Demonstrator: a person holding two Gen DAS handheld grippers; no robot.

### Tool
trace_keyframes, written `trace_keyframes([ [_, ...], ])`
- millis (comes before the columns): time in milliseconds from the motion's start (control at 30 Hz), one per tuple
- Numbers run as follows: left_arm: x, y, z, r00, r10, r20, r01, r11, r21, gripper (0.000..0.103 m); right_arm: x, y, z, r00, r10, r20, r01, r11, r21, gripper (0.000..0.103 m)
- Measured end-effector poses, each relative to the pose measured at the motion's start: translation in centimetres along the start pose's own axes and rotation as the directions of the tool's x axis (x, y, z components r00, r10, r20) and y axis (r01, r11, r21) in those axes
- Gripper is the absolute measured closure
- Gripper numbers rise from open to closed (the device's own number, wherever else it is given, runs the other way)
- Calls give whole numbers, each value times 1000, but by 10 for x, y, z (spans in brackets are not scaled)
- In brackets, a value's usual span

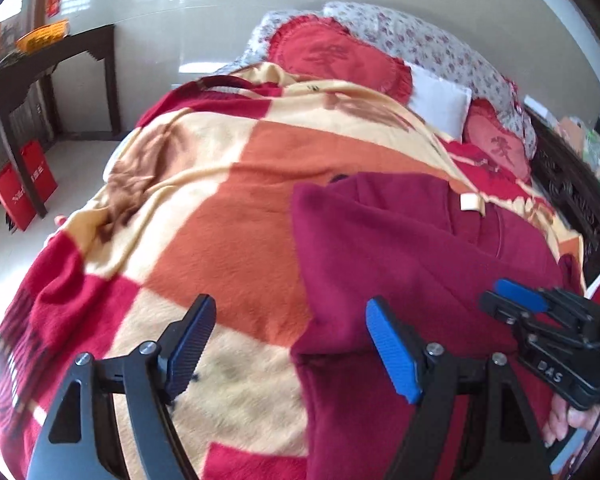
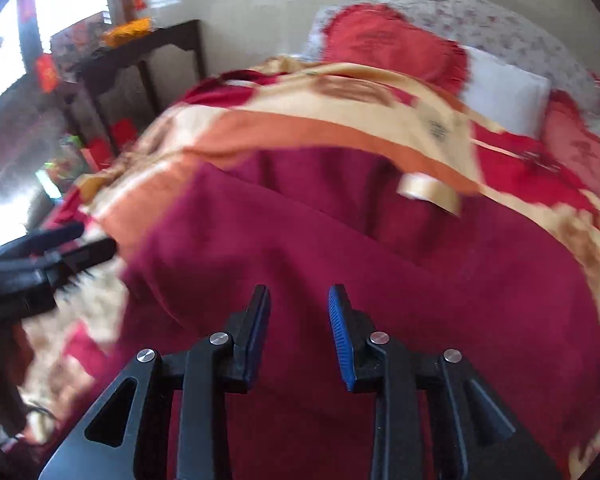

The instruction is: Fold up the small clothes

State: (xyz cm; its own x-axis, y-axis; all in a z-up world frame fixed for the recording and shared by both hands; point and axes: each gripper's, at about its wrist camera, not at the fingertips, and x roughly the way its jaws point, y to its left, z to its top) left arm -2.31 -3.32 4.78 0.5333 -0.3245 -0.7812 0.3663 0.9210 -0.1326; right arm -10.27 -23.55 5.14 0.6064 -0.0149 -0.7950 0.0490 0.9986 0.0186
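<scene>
On the bed (image 1: 228, 200) | maroon garment (image 1: 400, 264) lies right under my right gripper (image 2: 299, 320), jaws narrowly apart, empty | left gripper (image 1: 288, 344) spread at its edge

The only lettering I could read was "BAS", in pale capitals on the black body of the right gripper (image 1: 520, 300). The red cushion (image 1: 332, 60) bore 1 large embroidered character, not legible to me.

Right tool (image 2: 299, 332), jaws narrowly apart and empty, above a maroon garment (image 2: 380, 248) on a checked blanket (image 2: 300, 128); left tool (image 2: 60, 248) at left.
</scene>
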Motion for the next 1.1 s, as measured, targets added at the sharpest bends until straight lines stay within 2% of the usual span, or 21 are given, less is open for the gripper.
trace_keyframes([
  [100,31,-8,-4,993,73,-88,-68,996,57,21,2,-31,-25,995,-87,-51,92,992,92,88],
  [167,41,-4,-9,991,64,-120,-58,997,54,20,14,-49,-41,985,-99,-141,118,985,129,88],
  [233,37,-2,-9,993,55,-109,-51,998,37,19,2,-58,-47,991,-61,-116,78,986,148,88],
  [300,31,-2,-6,992,57,-110,-54,998,32,19,-17,-67,-46,993,-84,-85,97,981,167,88],
  [400,16,-8,-2,996,59,-72,-57,998,32,19,-38,-90,-41,991,-132,-11,131,963,235,86],
  [433,12,-12,0,996,55,-65,-52,998,35,19,-36,-97,-41,988,-152,-22,153,956,249,82],
  [500,5,-22,1,998,40,-55,-37,998,46,19,-17,-110,-45,976,-179,-123,205,946,252,81],
  [533,2,-25,2,998,35,-52,-32,998,52,19,-6,-116,-50,970,-167,-177,209,944,255,81],
  [600,-5,-36,2,999,18,-46,-15,997,71,19,-14,-117,-51,976,-160,-145,193,948,252,81],
  [667,-10,-48,1,999,3,-46,1,996,94,19,-31,-119,-51,986,-120,-116,147,952,270,81],
  [767,-9,-59,-3,998,-16,-62,23,994,109,19,-64,-129,-58,992,-122,-31,125,926,357,81],
  [833,-7,-65,-7,997,-23,-72,31,993,116,19,-86,-148,-74,989,-145,14,123,884,451,78],
  [967,-2,-73,-15,996,-23,-90,34,992,122,19,-111,-191,-127,993,-77,95,-12,708,706,72],
  [1033,-2,-75,-17,995,-24,-93,36,992,123,19,-115,-210,-155,989,-89,120,-42,607,794,70],
  [1100,-2,-78,-18,995,-22,-93,34,991,133,19,-113,-222,-171,987,-89,131,-64,535,842,68],
])
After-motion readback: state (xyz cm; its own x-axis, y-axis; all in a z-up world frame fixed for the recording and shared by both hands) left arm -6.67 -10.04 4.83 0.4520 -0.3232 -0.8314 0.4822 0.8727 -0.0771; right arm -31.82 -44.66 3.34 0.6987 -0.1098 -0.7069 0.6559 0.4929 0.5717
